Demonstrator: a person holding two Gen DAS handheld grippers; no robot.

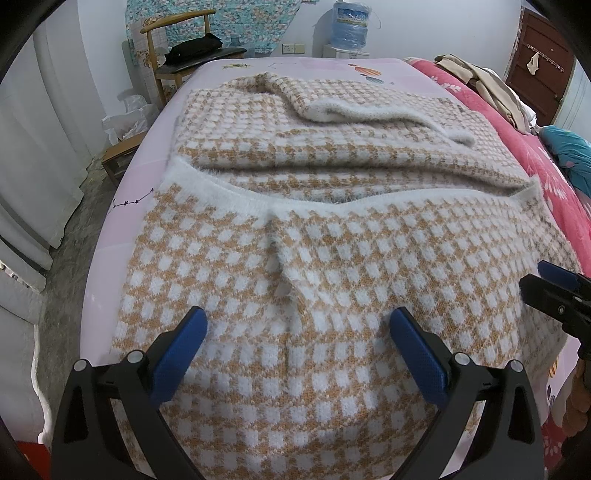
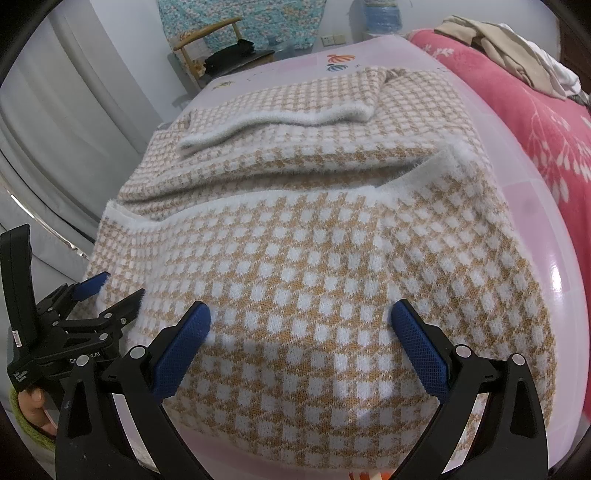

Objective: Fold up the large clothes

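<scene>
Left wrist view
- Left hand-held gripper (image 1: 297, 319): jaws spread wide, blue pads apart, nothing between them; it hovers over the near part of the sweater.
- Sweater (image 1: 332, 236): a tan and white checked knit with fuzzy white trim, lying on the bed (image 1: 125, 199). Its near portion is folded over, the white hem band running across the middle of the garment.
- Sleeve (image 1: 369, 107): folded across the far part of the sweater, white cuff pointing right.
- Right hand-held gripper (image 1: 554, 284): seen at the right edge over the sweater's right side; whether its jaws are spread cannot be told from this view.
- Bed: covered by a pale pink sheet with small printed motifs.
- Red blanket (image 1: 546, 166): along the bed's right side, with beige clothes (image 1: 480, 81) heaped on it.
- Chair (image 1: 173, 55): wooden, beyond the bed's far left corner, with a dark bag on its seat.
- Water bottle (image 1: 349, 26): against the far wall.

Right wrist view
- Right hand-held gripper (image 2: 301, 314): jaws wide apart and empty, above the sweater's near fold.
- Sweater (image 2: 314, 229): same folded layout, hem band across the middle, its right edge near the pink sheet's border.
- Left hand-held gripper (image 2: 110, 286): at the lower left, fingers parted, at the sweater's left edge; a person's hand (image 2: 35, 404) holds its handle.
- Red blanket (image 2: 535, 118): at the upper right.
</scene>
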